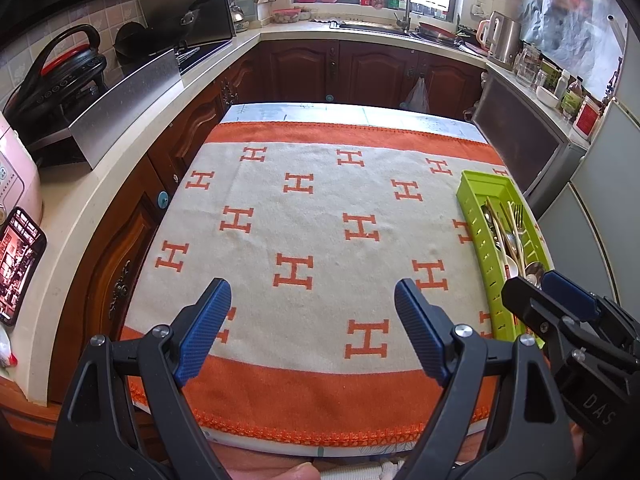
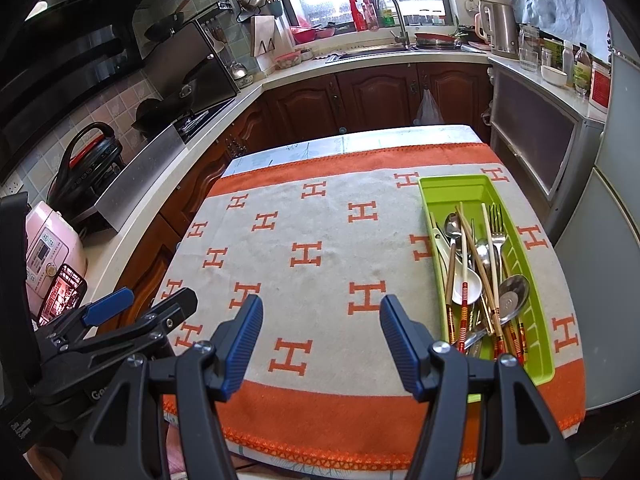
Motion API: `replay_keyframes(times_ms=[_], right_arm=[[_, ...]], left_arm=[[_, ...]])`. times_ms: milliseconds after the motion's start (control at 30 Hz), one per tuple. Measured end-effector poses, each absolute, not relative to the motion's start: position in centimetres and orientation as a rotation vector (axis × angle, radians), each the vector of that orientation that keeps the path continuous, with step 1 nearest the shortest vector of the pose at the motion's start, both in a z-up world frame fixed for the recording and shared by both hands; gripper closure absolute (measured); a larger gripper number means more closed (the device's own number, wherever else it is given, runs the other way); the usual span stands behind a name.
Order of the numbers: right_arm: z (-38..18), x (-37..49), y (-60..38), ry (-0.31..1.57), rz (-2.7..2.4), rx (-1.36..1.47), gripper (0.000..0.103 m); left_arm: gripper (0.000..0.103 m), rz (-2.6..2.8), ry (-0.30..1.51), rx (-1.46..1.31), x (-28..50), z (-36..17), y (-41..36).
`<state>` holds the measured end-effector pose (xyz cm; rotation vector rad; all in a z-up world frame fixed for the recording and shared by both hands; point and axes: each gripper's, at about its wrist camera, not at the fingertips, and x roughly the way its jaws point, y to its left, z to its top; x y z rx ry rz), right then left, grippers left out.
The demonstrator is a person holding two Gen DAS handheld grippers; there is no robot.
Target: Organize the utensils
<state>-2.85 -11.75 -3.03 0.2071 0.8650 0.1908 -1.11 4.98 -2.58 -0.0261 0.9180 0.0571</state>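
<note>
Table [image 2: 256, 158] under both of my hands, draped with a beige and orange cloth [image 2: 320, 240] patterned with orange H marks; kitchen cabinets stand beyond its far edge. One green utensil tray [image 2: 538, 280] lies lengthwise on the cloth near the table's right edge. It sits ahead and to the right of my right hand-held gripper [image 2: 322, 344], just beside that gripper's right finger, and well to the right of my left hand-held gripper [image 1: 312, 330].

Both hand-held grippers: jaws spread apart, nothing between them, only bare cloth showing in each gap. In the left wrist view the right hand-held gripper comes in at the lower right, overlapping the tray's near end.

Tray contents, single pile in the near two thirds, far end bare:
- metal spoons [image 2: 514, 292]: I count at least three, the biggest bowl lying on the right side near the tray wall.
- white ceramic spoon [image 2: 468, 286]: one, bowl toward me.
- fork [image 2: 496, 224]: one, tines pointing away from me.
- chopsticks [image 2: 464, 280]: several, pale and brown shafts, some with red and gold ends [image 2: 462, 328] toward me; they cross each other, so I cannot fix an exact count.

No utensils lie on the cloth outside the tray.
</note>
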Motion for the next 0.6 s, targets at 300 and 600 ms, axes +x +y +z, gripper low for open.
replay_keyframes(times_ms=[300,600], right_arm=[[-3.03,-2.81,-11.73,0.866,0.19,0.207,0.042],[-2.92,-2.71,-11.81,0.867,0.19,0.206,0.042]], left_arm=[[0.021,0.055,0.91,-0.029,-1.47,-2.64,4.84],[0.021,0.055,0.912,-0.032,-1.63,-2.63,4.85]])
